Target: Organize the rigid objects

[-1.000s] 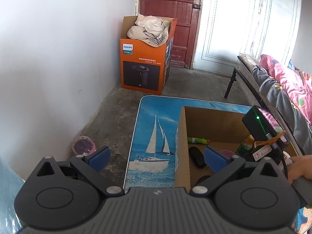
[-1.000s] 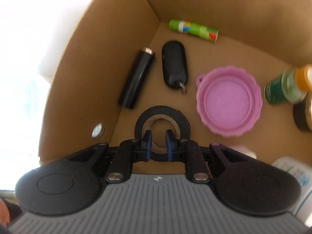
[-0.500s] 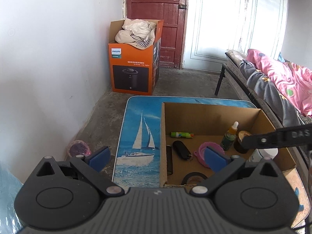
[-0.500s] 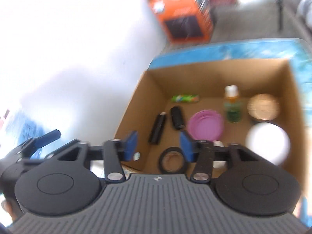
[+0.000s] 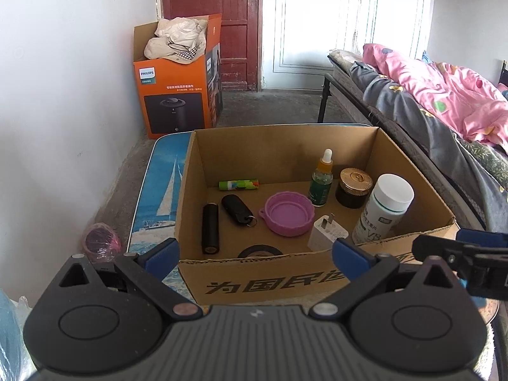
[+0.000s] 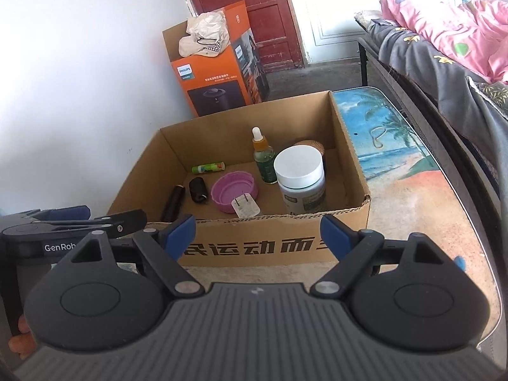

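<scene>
Open corrugated cardboard box [image 5: 279,282] on the picture-printed table [image 6: 397,146] holds a ribbed pink plastic lid [image 5: 289,212], matte black cylinder [image 5: 210,228] and white-capped bottle [image 6: 300,181]. The black tape roll [image 5: 260,251], against the box's near wall, shows only in the left view. The right claw [image 6: 257,235], jaws just opened wide, and the left claw [image 5: 255,254], jaws apart, are both empty before that wall.

Two wrist views, one box [image 5: 279,277]

We look forward and down from near its front wall, left camera beside right; both share its contents and the door [image 6: 254,9].
</scene>
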### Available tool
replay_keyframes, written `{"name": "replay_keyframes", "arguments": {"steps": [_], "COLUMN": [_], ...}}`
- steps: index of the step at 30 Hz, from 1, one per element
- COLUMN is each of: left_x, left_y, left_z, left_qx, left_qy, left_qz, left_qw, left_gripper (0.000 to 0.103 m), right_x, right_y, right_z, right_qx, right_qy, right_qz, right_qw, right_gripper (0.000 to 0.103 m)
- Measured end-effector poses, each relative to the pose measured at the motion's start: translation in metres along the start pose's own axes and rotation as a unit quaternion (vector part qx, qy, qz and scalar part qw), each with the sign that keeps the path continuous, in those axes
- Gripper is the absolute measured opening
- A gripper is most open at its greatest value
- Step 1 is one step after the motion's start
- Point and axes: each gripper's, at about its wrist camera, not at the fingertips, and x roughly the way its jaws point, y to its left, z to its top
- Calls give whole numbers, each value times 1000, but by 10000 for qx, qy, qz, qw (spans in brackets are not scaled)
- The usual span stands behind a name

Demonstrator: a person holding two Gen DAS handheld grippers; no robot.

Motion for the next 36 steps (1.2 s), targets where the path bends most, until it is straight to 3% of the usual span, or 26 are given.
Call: {"name": "replay_keyframes", "arguments": {"steps": [21,36], "left_x": [7,11], "left_y": [-2,-3], "left_z": [2,3], "left_qx": [-48,-49], "left_qy": [117,176], "left_qz": [54,143], "left_qw": [9999,9997], "left_gripper": [103,103], "right_x": [18,23], "right_y": [15,16], "right_z": [14,15], "right_qx": [-271,-287], "right_qy": [-4,54], "right_qz": [-355,-353], "right_qw": [9990,9989], "right_gripper": [86,86]}}
